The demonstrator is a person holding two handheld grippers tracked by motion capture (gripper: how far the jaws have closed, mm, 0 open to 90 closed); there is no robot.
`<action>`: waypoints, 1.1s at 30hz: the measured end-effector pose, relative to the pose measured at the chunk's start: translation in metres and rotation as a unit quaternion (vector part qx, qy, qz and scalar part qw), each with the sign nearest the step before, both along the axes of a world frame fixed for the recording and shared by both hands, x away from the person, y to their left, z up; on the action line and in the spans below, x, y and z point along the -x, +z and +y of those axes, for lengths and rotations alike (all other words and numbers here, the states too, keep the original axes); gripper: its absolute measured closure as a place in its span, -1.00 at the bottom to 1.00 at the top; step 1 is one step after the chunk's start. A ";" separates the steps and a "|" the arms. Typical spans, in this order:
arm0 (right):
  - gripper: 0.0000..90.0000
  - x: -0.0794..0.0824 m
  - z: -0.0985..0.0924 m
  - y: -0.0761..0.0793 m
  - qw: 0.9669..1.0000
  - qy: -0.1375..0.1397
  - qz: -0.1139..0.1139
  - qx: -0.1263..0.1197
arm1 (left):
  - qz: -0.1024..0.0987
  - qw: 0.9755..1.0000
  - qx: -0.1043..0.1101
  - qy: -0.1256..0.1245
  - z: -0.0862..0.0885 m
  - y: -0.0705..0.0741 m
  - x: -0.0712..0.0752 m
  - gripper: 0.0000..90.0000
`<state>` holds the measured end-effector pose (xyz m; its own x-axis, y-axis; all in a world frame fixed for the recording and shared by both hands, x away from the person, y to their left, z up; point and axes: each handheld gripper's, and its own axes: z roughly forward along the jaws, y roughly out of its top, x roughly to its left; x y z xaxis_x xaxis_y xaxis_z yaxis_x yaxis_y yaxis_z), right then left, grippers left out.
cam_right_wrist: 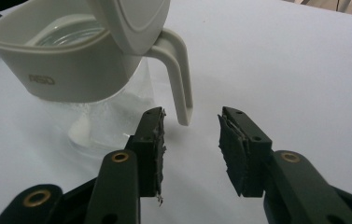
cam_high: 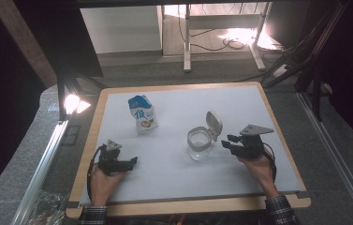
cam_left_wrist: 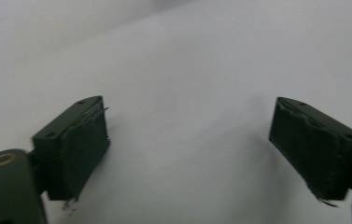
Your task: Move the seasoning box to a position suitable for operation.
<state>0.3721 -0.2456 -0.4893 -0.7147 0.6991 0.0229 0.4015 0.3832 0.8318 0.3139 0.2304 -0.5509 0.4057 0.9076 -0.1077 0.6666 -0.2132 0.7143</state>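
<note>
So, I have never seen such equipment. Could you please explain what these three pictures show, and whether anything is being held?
A person sits at a white table and holds a hand-operated tool in each hand. The high view looks down from above. The other two views come from cameras riding on each tool, looking along its black jaws. The left tool rests open over bare table and holds nothing. The right tool is open just in front of the handle of a clear jug with its lid flipped up, not gripping it. A blue and white pouch stands farther back.
</note>
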 end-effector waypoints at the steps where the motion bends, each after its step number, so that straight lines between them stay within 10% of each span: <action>1: 0.30 0.001 0.000 -0.001 1.000 0.000 0.001 -0.001 | -0.002 1.000 0.002 -0.002 0.000 0.001 0.000 -0.70; 14: 0.11 0.009 -0.002 -0.012 1.000 0.005 0.006 0.004 | -0.010 0.999 0.003 -0.036 -0.004 0.020 -0.014 -0.66; 33: -0.05 0.016 -0.004 -0.029 1.000 0.006 0.011 0.023 | -0.037 0.997 0.032 -0.052 0.005 0.059 -0.054 -0.06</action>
<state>0.3563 -0.2493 -0.5181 -0.7230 0.6909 0.0067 0.4152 0.4267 0.8035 0.3676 0.2352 -0.4915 0.5059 0.8527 -0.1303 0.5884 -0.2307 0.7749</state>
